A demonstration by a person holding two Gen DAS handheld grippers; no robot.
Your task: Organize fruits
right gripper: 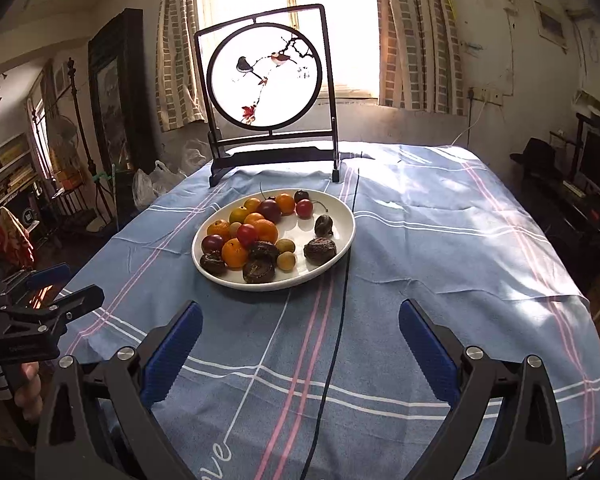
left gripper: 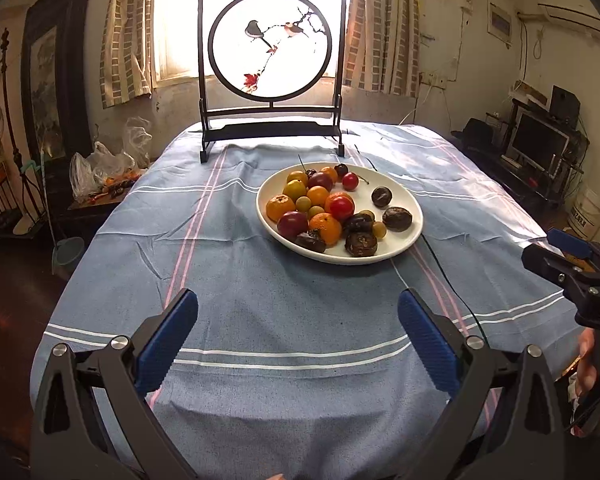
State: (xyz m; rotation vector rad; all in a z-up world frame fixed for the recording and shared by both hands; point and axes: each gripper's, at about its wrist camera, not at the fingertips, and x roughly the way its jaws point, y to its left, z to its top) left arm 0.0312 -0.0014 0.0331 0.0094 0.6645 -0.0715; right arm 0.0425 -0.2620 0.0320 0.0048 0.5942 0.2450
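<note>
A white oval plate [left gripper: 396,254] sits mid-table on the blue striped cloth, also in the right wrist view [right gripper: 342,216]. It holds several fruits: oranges [left gripper: 325,227], a red fruit [left gripper: 340,206], purple fruit [left gripper: 292,223], small yellow-green ones and dark wrinkled ones [left gripper: 361,244]. My left gripper [left gripper: 298,312] is open and empty, over the cloth short of the plate. My right gripper [right gripper: 300,322] is open and empty, also short of the plate. Each gripper shows at the edge of the other's view, the right one [left gripper: 572,264] and the left one [right gripper: 44,304].
A dark-framed screen with painted birds [left gripper: 271,46] stands at the table's far edge. A thin black cable [right gripper: 342,300] runs along the cloth past the plate's right side. Plastic bags [left gripper: 100,168] lie on a side stand left of the table. A monitor [left gripper: 540,142] stands far right.
</note>
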